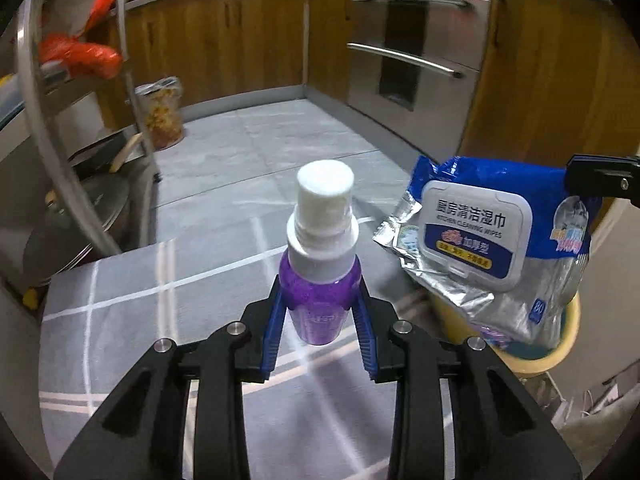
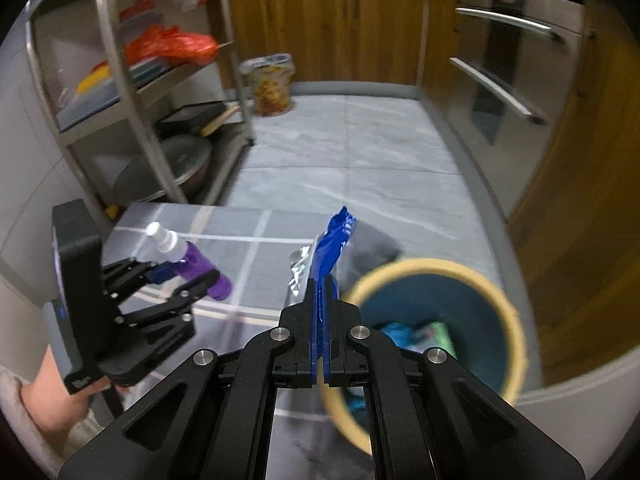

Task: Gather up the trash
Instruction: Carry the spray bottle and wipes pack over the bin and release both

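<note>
Purple plastic marks the spray bottle (image 1: 320, 264), pinched at its body by the left gripper (image 1: 320, 300) and held clear of the checked mat (image 1: 120, 300); at three o'clock from it hangs the blue wipes pack (image 1: 500, 240), clamped by one edge in the right gripper (image 2: 320, 292), whose fingers are pressed flat on the foil. In the right wrist view the bin (image 2: 516, 320), yellow-rimmed and teal inside, sits at four o'clock of that gripper, with some blue and green scraps already at its bottom; so both items look picked up but not yet dropped, and the release over the bin is, I judge, what remains. The pack's flap reads "KITCHEN CLEANING WIPES" under a line of Chinese characters; "80" shows near its lower corner; faint embossing on the bottle cannot be read.
</note>
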